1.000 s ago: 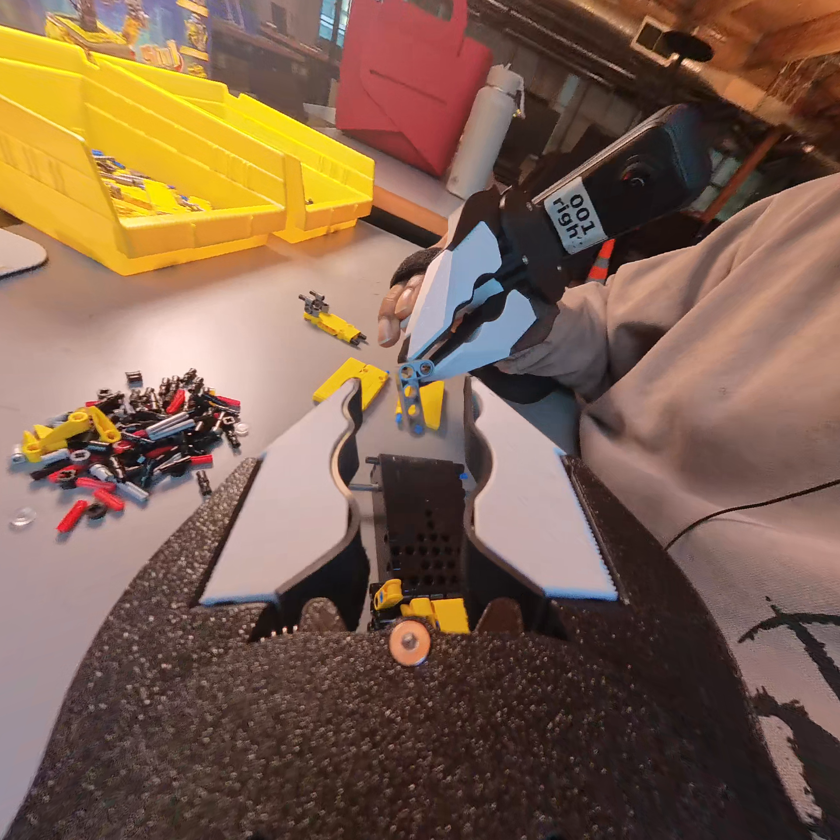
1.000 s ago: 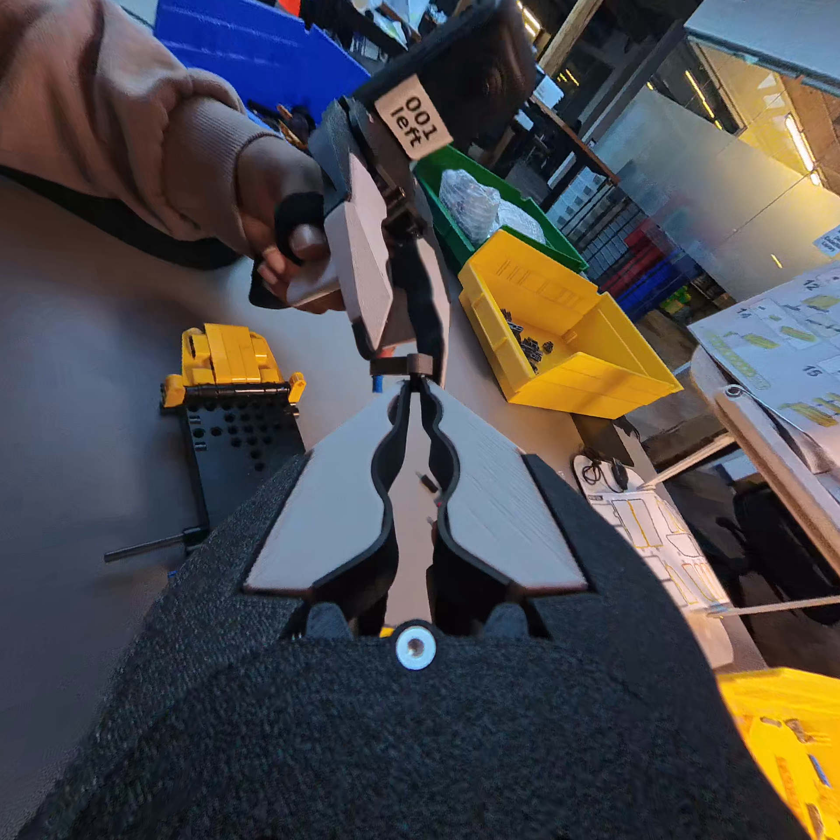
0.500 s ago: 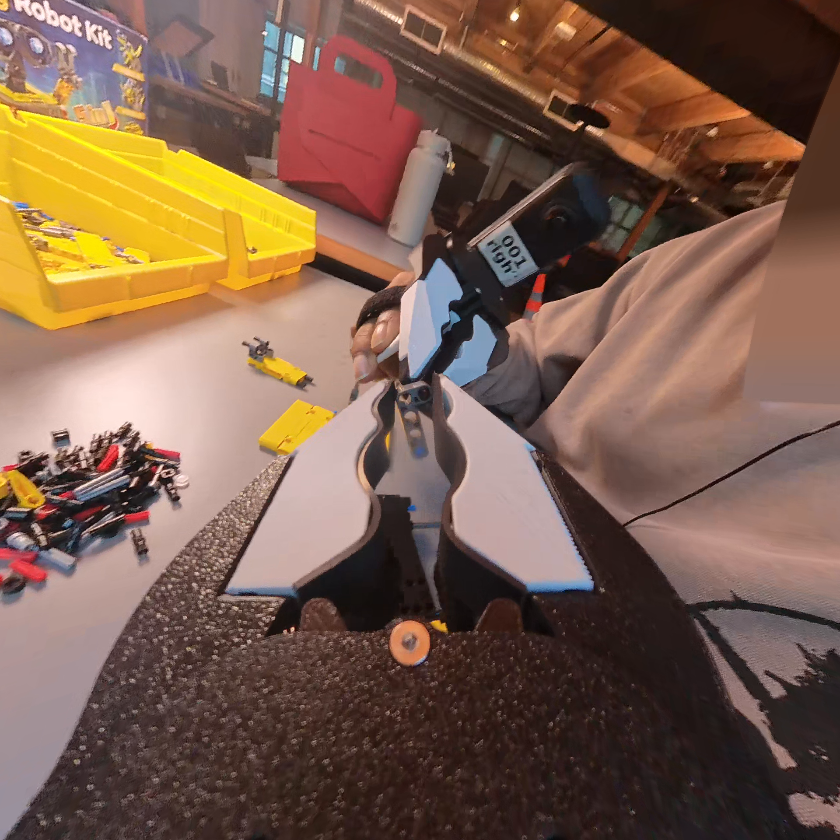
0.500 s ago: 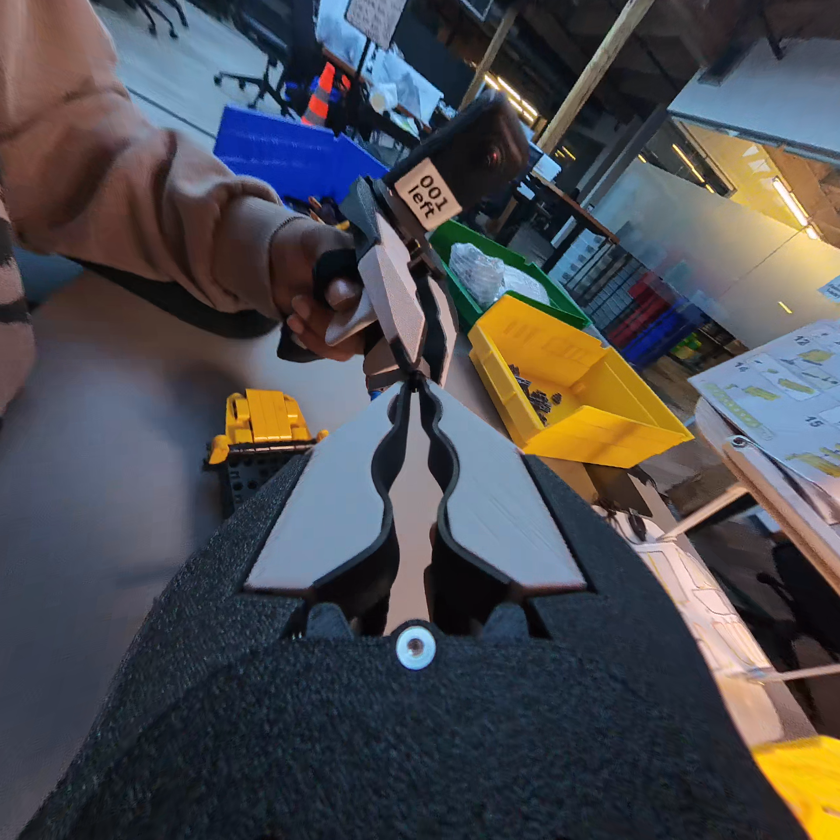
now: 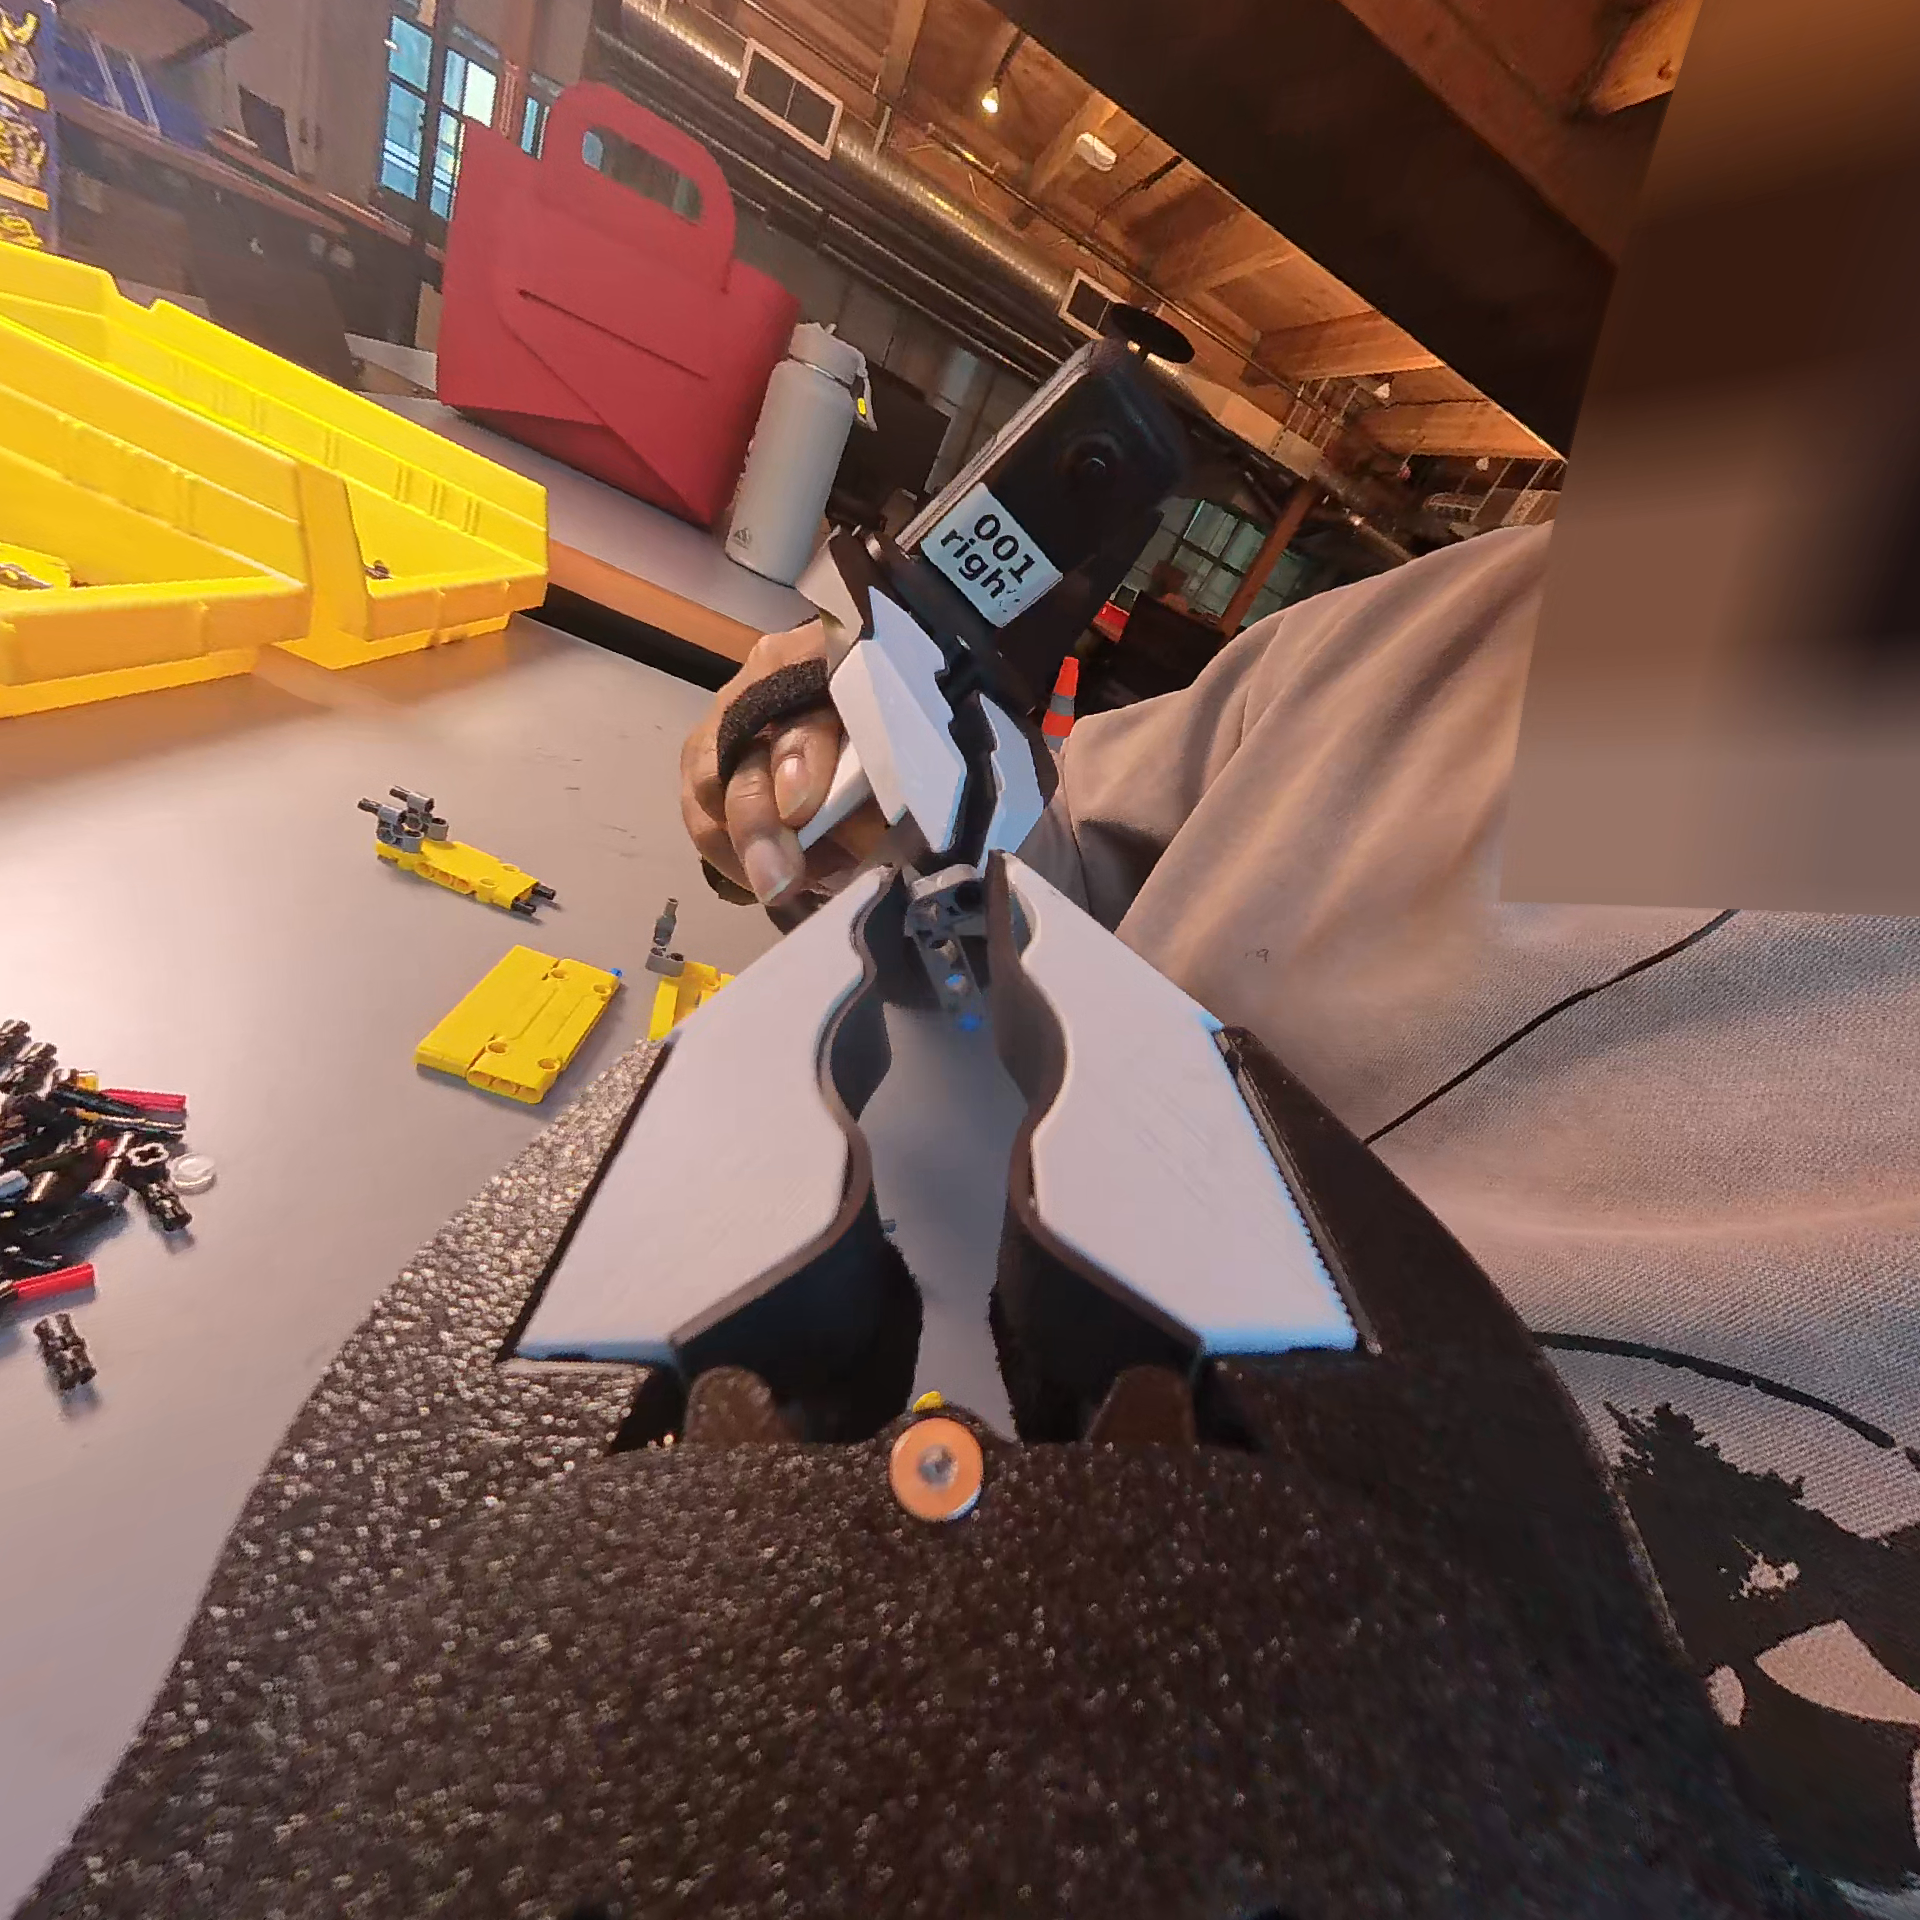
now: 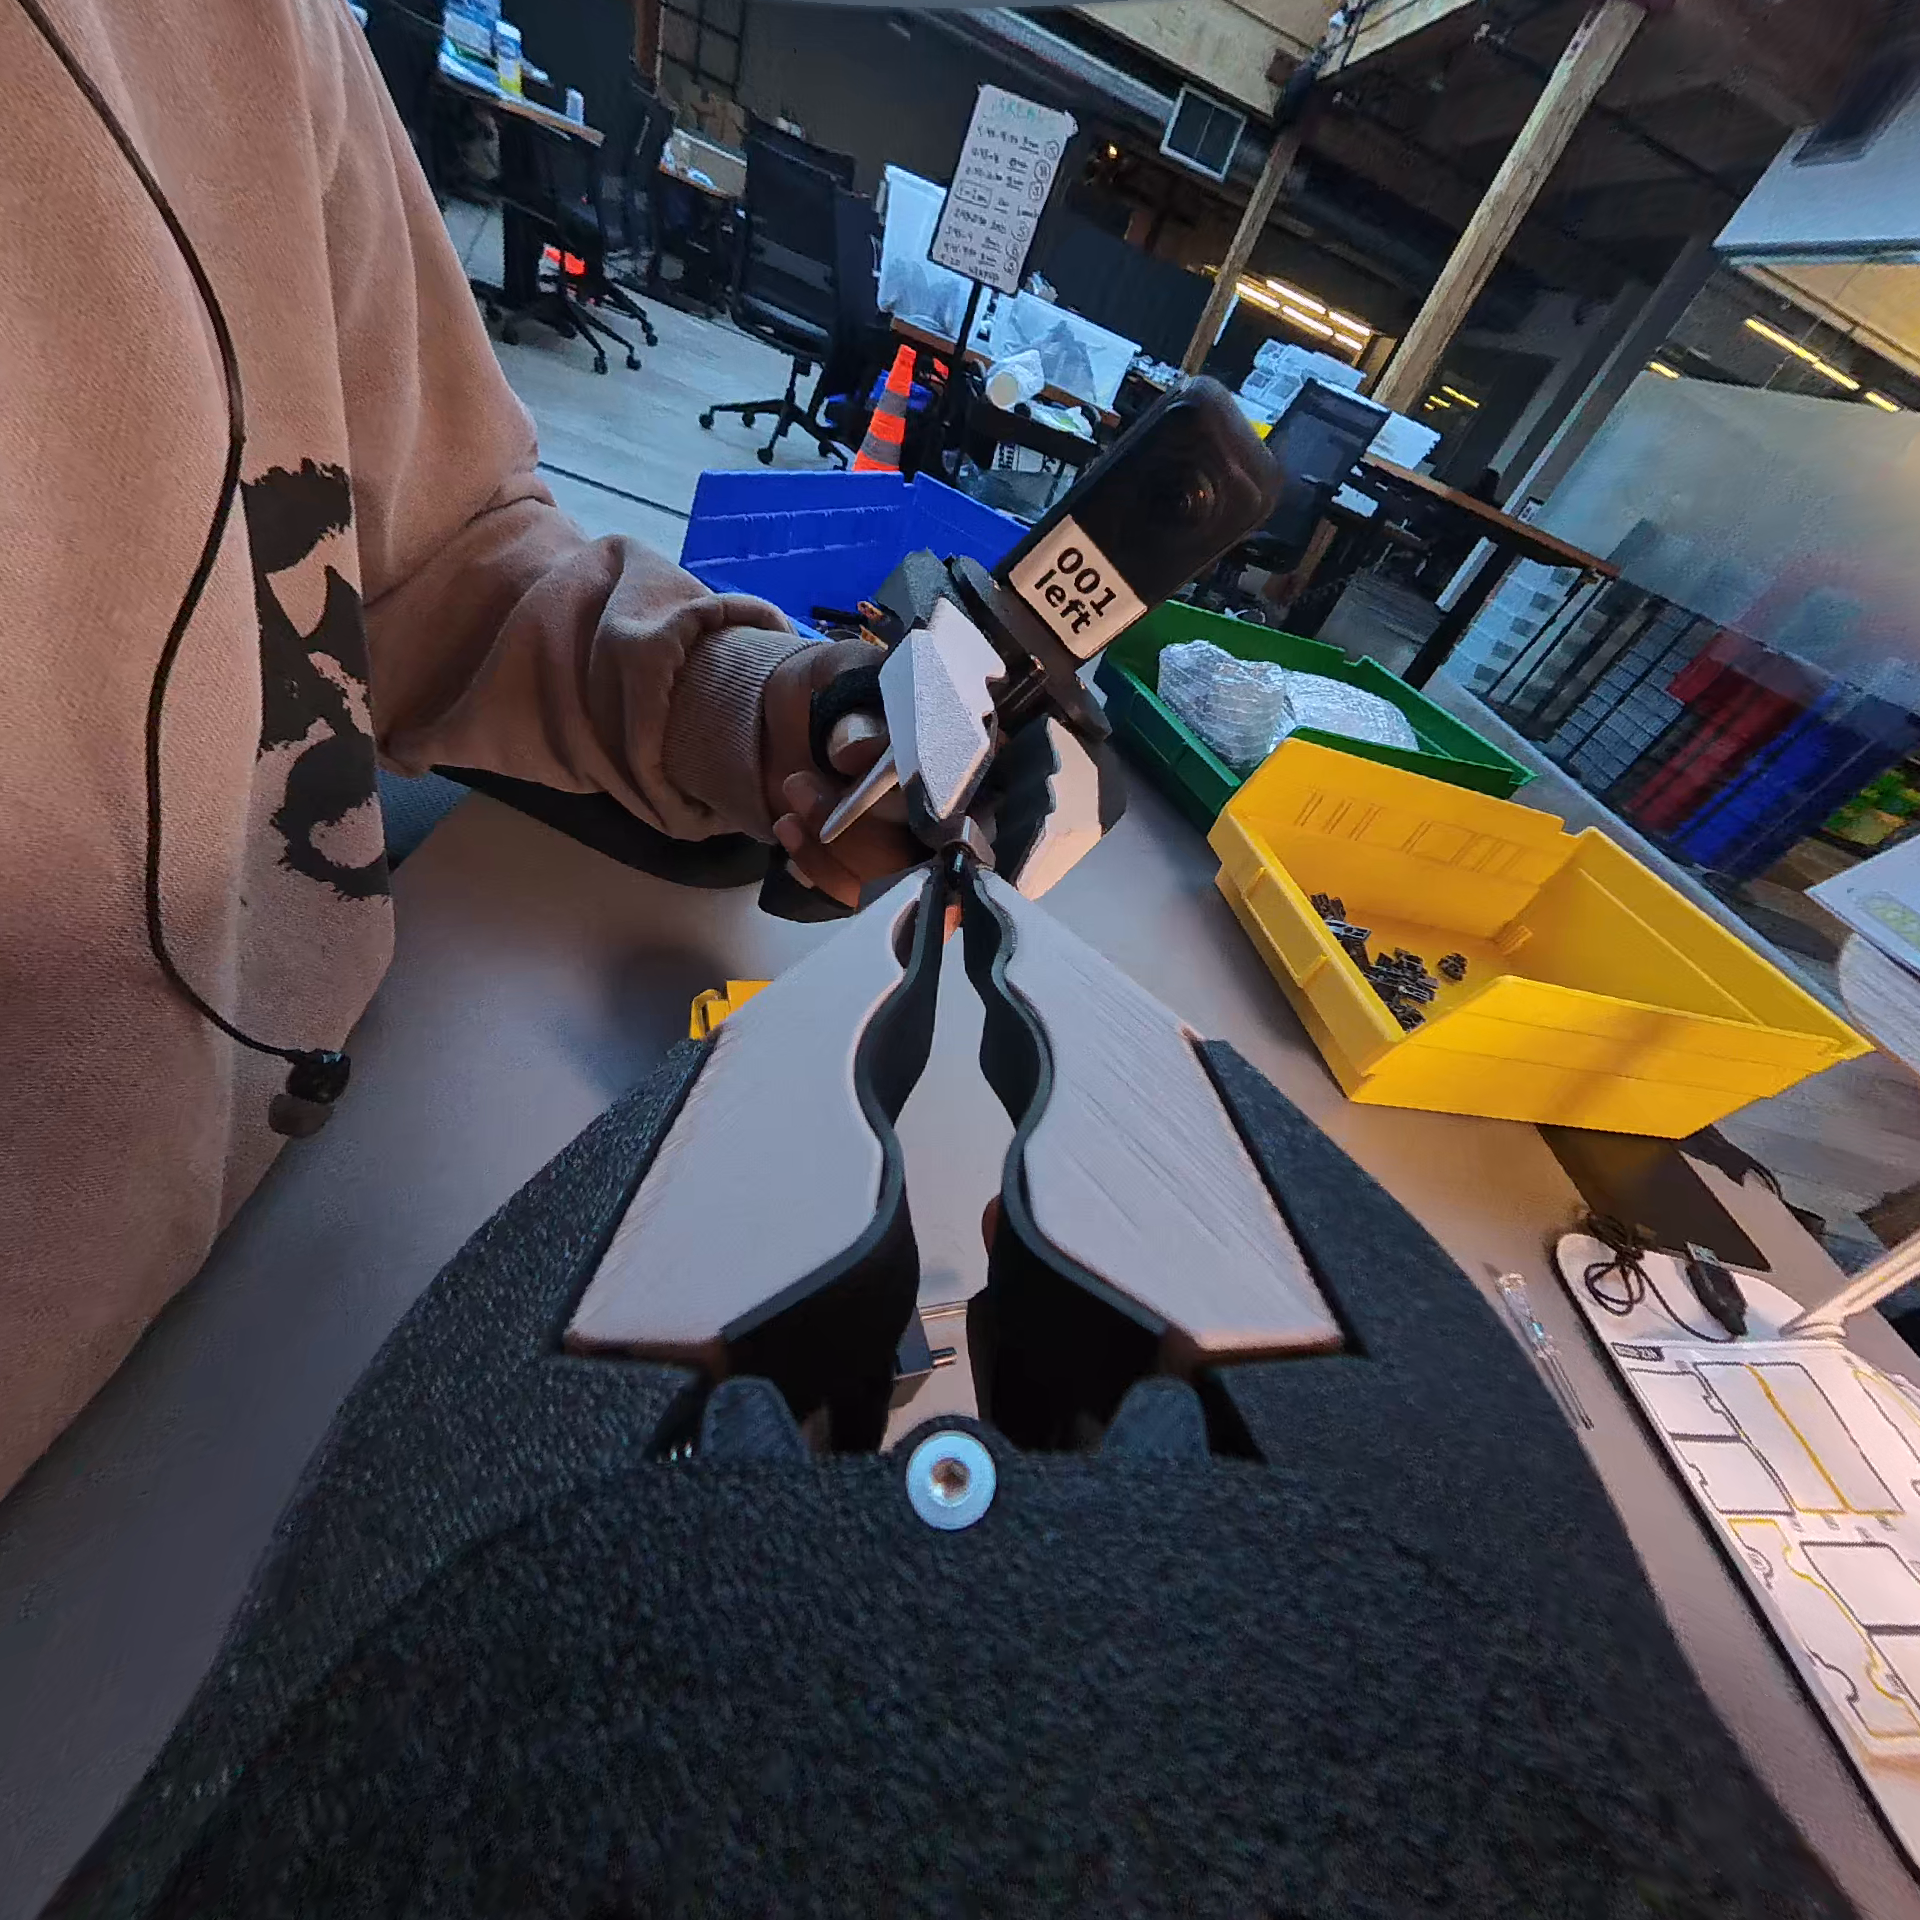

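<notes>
At frame centre, the left gripper [image 5: 940,904] and right gripper [image 6: 954,883] meet tip to tip, both pinching one grey perforated beam [image 5: 943,935]. Its long axis runs down toward the grey table [image 5: 260,935], with yellow panels [image 5: 520,1023] lower left.

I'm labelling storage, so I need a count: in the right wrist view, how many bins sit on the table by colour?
blue bin: 1
green bin: 1
yellow bin: 1
Total: 3
</notes>
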The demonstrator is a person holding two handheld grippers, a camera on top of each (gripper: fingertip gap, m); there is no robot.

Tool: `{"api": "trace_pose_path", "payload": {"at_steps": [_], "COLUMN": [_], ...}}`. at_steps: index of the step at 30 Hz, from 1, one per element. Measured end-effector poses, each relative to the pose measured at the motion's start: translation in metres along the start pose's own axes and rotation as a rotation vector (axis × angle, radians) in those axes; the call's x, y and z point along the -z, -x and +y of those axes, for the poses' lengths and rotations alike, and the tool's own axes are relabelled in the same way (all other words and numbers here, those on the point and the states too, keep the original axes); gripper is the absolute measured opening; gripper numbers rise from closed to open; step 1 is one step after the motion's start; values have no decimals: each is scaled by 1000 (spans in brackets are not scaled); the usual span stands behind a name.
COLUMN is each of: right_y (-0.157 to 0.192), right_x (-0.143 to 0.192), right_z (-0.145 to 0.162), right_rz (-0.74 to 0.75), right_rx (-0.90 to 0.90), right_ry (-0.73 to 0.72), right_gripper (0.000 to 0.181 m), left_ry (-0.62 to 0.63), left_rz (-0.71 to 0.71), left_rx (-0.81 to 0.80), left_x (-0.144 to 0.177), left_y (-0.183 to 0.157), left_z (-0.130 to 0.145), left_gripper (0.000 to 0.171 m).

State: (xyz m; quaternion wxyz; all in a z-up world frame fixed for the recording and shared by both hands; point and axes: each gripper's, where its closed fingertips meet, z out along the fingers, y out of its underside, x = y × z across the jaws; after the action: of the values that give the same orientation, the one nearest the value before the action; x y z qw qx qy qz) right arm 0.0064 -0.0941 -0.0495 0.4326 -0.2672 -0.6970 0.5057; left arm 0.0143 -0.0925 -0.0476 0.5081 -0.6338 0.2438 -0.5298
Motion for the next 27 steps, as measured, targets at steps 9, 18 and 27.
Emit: {"api": "trace_pose_path", "payload": {"at_steps": [9, 18, 27], "right_y": [-6, -11, -4], "right_x": [6, -6, -10], "right_z": [5, -4, -2], "right_rz": [54, 134, 140], "right_rx": [44, 143, 265], "right_ry": [5, 28, 75], "right_gripper": [0, 19, 4], "left_ry": [-123, -92, -90], "left_rz": [3, 52, 67], "left_rx": [16, 95, 148], "left_x": [18, 7, 5], "left_y": [7, 3, 2], "left_z": [-19, -5, -2], "left_gripper": [15, 15, 15]}}
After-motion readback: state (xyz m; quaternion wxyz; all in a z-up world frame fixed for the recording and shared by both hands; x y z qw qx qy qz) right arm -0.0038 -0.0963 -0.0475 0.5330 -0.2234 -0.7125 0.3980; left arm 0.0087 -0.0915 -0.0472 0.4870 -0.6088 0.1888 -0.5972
